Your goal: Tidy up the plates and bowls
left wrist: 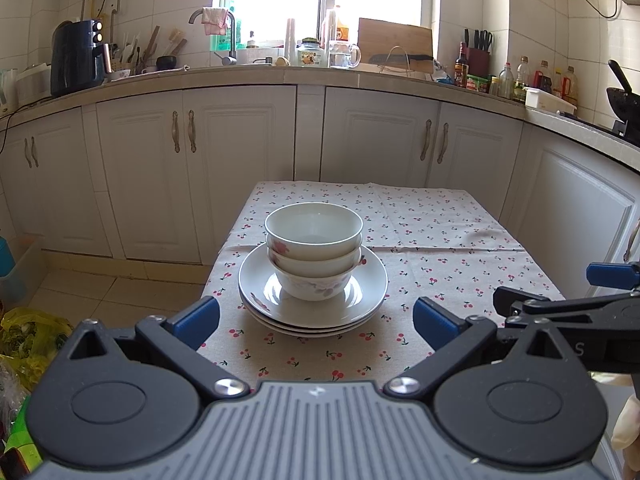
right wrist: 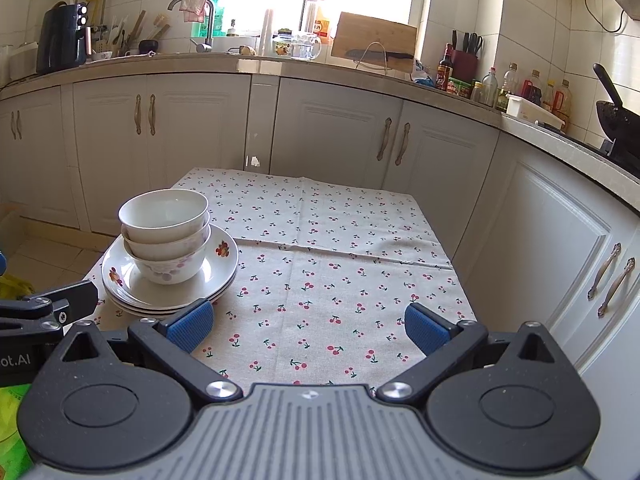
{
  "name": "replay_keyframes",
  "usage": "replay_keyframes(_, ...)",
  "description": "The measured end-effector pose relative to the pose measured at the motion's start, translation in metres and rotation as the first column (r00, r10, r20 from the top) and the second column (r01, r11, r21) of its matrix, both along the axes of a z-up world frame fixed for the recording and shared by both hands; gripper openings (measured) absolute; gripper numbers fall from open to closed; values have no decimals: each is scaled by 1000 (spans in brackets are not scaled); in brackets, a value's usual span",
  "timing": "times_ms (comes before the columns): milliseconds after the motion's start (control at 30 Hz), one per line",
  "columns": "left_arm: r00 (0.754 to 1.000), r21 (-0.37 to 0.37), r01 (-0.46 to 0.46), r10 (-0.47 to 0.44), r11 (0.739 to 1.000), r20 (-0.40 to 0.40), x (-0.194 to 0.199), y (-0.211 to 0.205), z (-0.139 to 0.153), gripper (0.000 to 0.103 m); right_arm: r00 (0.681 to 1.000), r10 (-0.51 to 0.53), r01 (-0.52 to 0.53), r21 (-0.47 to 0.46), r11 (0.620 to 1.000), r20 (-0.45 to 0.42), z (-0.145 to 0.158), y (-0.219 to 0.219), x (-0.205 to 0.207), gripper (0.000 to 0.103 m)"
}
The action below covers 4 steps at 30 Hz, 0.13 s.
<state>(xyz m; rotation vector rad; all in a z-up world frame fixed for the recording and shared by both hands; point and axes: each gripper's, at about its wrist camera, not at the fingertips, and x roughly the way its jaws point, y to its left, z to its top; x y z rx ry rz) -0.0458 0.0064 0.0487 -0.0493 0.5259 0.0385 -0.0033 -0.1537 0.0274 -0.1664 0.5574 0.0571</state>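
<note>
We hold both grippers, left gripper [left wrist: 316, 318] and right gripper [right wrist: 307, 320], level above the surface [right wrist: 340, 280], fingers wide, before the stacked bowls [left wrist: 314, 250] on plates [left wrist: 312, 304].

Nested bowls [left wrist: 314, 252] sit on stacked plates [left wrist: 312, 300] at the table's [left wrist: 460, 264] near-left part.

glossy ceramic bowls [left wrist: 314, 252], matt printed cloth [left wrist: 440, 248]

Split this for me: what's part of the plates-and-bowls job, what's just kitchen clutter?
Job: stacked bowls; plates under them; left gripper and right gripper, both open.

Clutter: cutting board, wok, air fryer, knife block.
</note>
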Motion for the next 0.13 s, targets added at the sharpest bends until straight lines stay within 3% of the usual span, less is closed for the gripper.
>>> replay_keyframes(133,1000,0,-1,1,1000,-1,0,-1,0,102,1000,1,-1,-2,1000,1,0,0,0,103)
